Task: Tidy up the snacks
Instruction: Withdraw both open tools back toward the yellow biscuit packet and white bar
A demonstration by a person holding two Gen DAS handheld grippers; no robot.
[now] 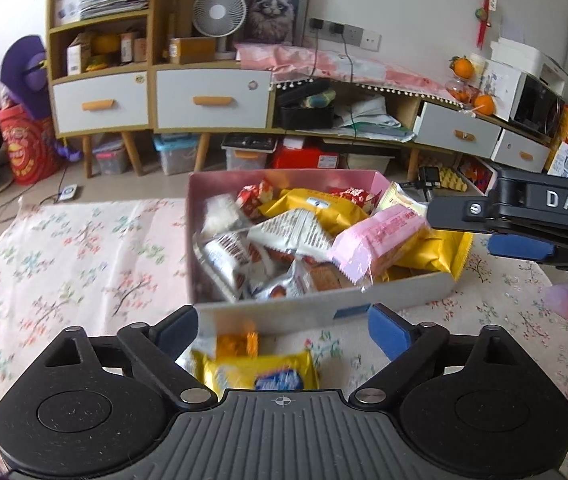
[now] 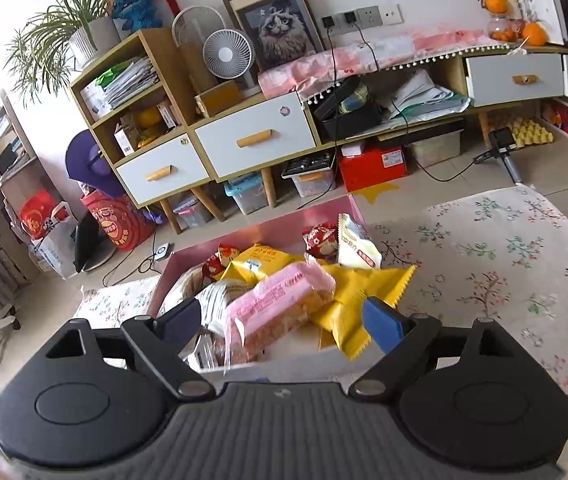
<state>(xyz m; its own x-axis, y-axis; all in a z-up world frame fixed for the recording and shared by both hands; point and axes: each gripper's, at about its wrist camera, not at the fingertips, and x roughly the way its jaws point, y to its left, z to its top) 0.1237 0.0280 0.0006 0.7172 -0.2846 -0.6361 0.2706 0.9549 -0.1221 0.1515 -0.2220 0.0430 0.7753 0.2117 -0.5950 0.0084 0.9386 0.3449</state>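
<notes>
Two grippers hang over a pink box heaped with wrapped snacks, and both stand with their jaws wide apart and nothing pressed between the pads. That box sits on a floral cloth and serves as the collecting bin, which is why nearly every packet is already piled inside it. From the left wrist view, the left gripper hovers just short of the box's near wall; below its spread fingers a yellow packet lies on the cloth outside the box, loose and ungripped, seemingly the straggler not yet sorted. The right gripper points down into the box from the other side, its blue pads either side of a pink packet that rests slantwise on top of the heap, across a large yellow bag. The pink packet leans half over the near rim, so it looks dropped rather than laid flat. My guess is that the open jaws mean both packets are free, and the yellow one outside is the likely next pick
</notes>
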